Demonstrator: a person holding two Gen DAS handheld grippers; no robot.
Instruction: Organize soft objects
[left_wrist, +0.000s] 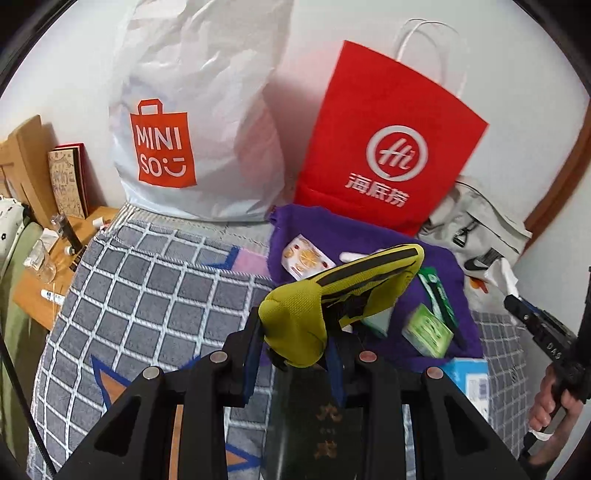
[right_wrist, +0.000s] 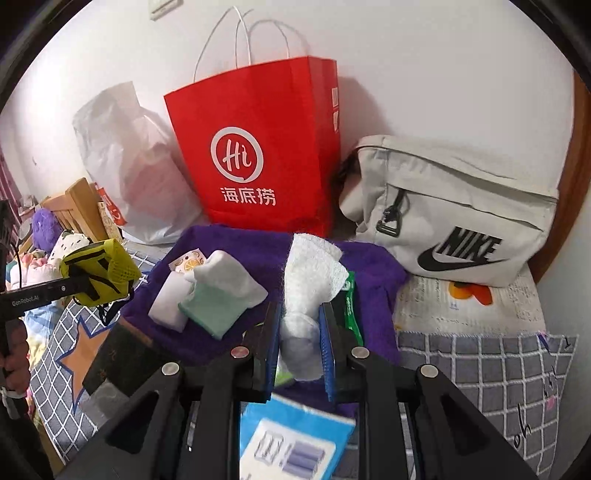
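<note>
Left claw (left_wrist: 295, 343) clamped on a yellow mesh glove with black stripes (left_wrist: 332, 295), right claw (right_wrist: 299, 343) on a white fluffy towel roll (right_wrist: 310, 291), both over the purple fleece cloth (right_wrist: 229, 240) near the bed's wall edge; likely slippage from shallow pinches.

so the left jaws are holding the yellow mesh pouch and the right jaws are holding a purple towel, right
Not quite. The left gripper does hold the yellow mesh pouch with black trim, but the right gripper is shut on a white fluffy cloth, not a purple towel. The right wrist view shows the purple towel lying flat on the bed beneath.
</note>
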